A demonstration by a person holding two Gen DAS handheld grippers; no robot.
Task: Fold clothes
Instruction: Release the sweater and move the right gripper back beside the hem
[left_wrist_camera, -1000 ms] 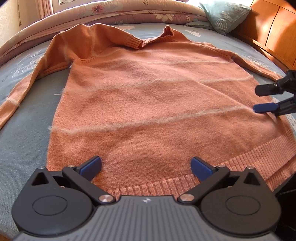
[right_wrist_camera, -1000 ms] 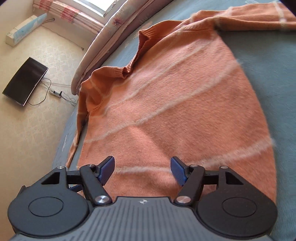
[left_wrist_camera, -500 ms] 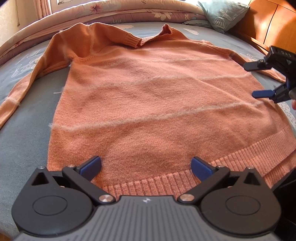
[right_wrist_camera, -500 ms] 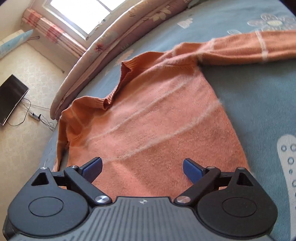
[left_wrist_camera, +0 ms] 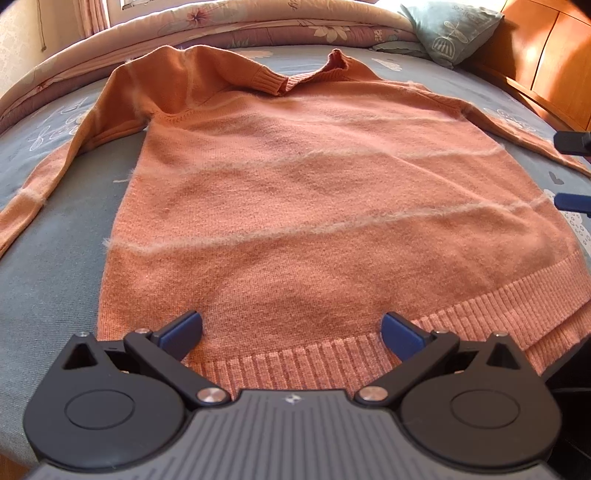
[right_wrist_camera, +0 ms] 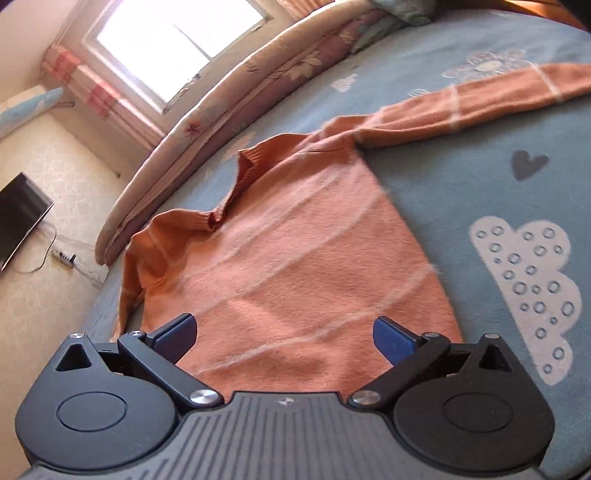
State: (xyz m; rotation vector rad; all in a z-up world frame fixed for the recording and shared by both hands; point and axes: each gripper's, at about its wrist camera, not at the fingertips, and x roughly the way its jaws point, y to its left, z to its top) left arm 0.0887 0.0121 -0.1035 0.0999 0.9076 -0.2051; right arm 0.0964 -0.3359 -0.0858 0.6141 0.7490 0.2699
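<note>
An orange knitted sweater [left_wrist_camera: 314, 192] with pale stripes lies flat on a blue bedsheet [left_wrist_camera: 48, 258], collar away from me, both sleeves spread out. My left gripper [left_wrist_camera: 291, 326] hovers open over the ribbed hem [left_wrist_camera: 332, 360], nothing between its fingers. In the right wrist view, my right gripper [right_wrist_camera: 283, 334] hangs above the sweater's [right_wrist_camera: 295, 280] right side; its jaws are opening wide and hold nothing. The right sleeve [right_wrist_camera: 465, 107] stretches off to the upper right. Two fingertips [left_wrist_camera: 572, 201] of the right gripper show at the left view's right edge.
A rolled floral quilt [left_wrist_camera: 221, 22] and a pillow [left_wrist_camera: 450, 26] lie along the bed's far side. A wooden headboard [left_wrist_camera: 546, 55] stands at the right. Beyond the bed's left edge are the floor, a dark screen [right_wrist_camera: 20, 218] and a power strip [right_wrist_camera: 64, 258].
My right gripper opened wider, lifted off the sweater and drew back to the right, tilting up toward the collar and sleeve. The left gripper and the sweater stayed put.
</note>
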